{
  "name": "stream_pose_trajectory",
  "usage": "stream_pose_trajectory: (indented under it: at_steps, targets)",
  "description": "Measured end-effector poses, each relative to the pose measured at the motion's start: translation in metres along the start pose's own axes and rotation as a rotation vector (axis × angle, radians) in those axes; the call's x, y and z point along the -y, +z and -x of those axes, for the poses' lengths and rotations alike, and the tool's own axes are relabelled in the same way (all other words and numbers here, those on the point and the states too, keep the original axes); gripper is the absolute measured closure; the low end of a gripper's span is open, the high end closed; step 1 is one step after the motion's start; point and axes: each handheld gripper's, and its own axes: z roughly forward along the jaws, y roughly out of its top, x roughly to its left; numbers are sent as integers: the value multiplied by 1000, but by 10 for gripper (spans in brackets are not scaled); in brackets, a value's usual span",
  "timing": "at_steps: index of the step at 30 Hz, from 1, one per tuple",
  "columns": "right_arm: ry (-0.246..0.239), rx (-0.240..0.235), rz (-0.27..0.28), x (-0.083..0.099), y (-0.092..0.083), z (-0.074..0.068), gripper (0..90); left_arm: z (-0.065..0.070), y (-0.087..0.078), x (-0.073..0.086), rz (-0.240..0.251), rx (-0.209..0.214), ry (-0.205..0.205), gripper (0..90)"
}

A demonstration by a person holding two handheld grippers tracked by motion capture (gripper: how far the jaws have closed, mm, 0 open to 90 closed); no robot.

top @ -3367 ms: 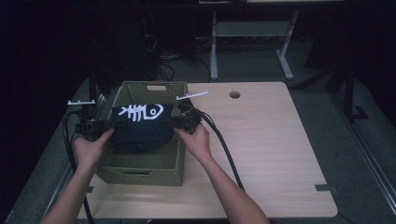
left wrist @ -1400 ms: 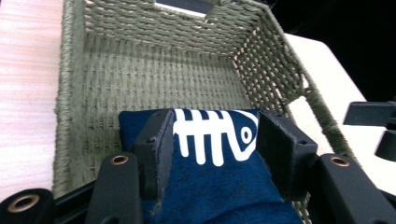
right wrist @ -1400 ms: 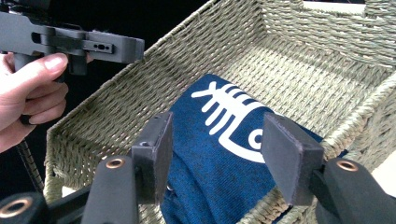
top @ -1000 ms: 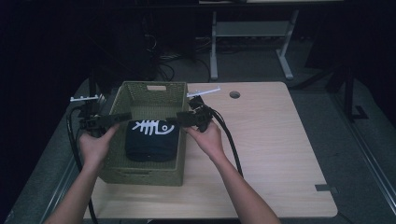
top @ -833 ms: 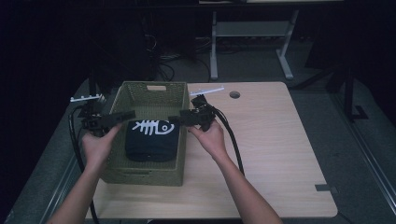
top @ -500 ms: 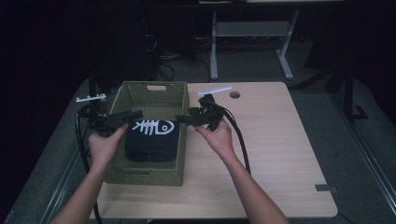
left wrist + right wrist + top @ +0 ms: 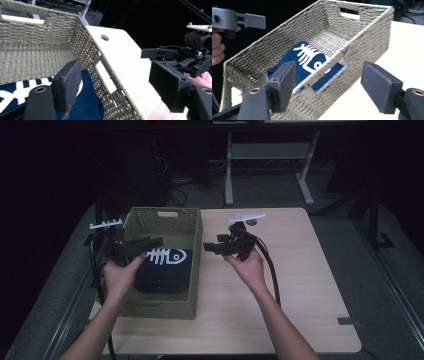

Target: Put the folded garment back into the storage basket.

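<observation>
A woven olive basket [image 7: 192, 227] stands on the left half of the wooden table. Inside it lies a folded navy shirt [image 7: 162, 272] with a white fish-skeleton print [image 7: 310, 56]. My left gripper [image 7: 156, 242] hovers over the basket's left side, above the shirt. Its jaws have just been opening and hold nothing; the gap [image 7: 120, 87] is wide. My right gripper [image 7: 207, 246] sits just outside the basket's right wall [image 7: 352, 50], over bare tabletop. Its jaws have also just been opening and stand open [image 7: 332, 86] with nothing gripped.
The light wooden table [image 7: 305, 270] stretches to the right of the basket, with a cable hole [image 7: 104, 37] near its far edge. Black cables [image 7: 270, 265] trail from the right gripper. A white desk frame [image 7: 270, 155] stands on the dark floor behind.
The shirt, held above the basket by both grippers earlier, now lies inside it. Both grippers have let go, opened wider and drawn apart, the right one out past the basket's wall.
</observation>
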Motion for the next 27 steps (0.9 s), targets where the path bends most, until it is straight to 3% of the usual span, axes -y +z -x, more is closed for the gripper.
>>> stream_pose_trajectory:
  at_steps: [13, 17, 27]
  targets:
    - [19, 72, -12, 14, -23, 21, 218, 27, 19, -6, -15, 3, 49, 202]
    - [40, 82, -15, 16, -32, 28, 187, 35, 25, -7, -12, 4, 61, 200]
    - [33, 104, -22, 19, -50, 38, 159, 53, 40, -10, -16, 21, 84, 187]
